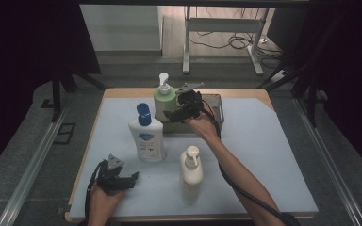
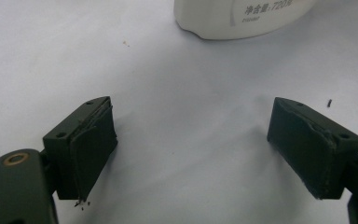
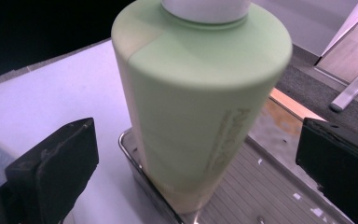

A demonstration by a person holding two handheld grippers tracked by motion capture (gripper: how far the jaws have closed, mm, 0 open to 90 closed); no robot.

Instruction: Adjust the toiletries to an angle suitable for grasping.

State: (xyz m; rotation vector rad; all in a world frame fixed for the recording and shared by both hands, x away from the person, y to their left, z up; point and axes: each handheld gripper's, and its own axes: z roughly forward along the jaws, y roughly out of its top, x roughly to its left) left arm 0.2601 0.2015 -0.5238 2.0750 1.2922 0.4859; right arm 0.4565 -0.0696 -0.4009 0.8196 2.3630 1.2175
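A pale green pump bottle (image 1: 164, 100) (image 3: 200, 102) stands upright at the left end of a metal tray (image 1: 216, 109) (image 3: 256, 186) at the back of the table. My right gripper (image 1: 175, 115) (image 3: 193, 158) is open, its jaws either side of the green bottle without touching it. A white bottle with a blue cap (image 1: 146, 136) stands left of centre; its base (image 2: 242, 16) lies ahead of my left gripper. A cream pump bottle (image 1: 192, 170) stands near the front. My left gripper (image 1: 131, 180) (image 2: 191, 149) rests open and empty at the front left.
A pale blue mat (image 1: 259, 155) covers the table. Beyond the far edge are a grey floor, a white table frame (image 1: 221, 28) and loose cables. Dark curtains hang on both sides.
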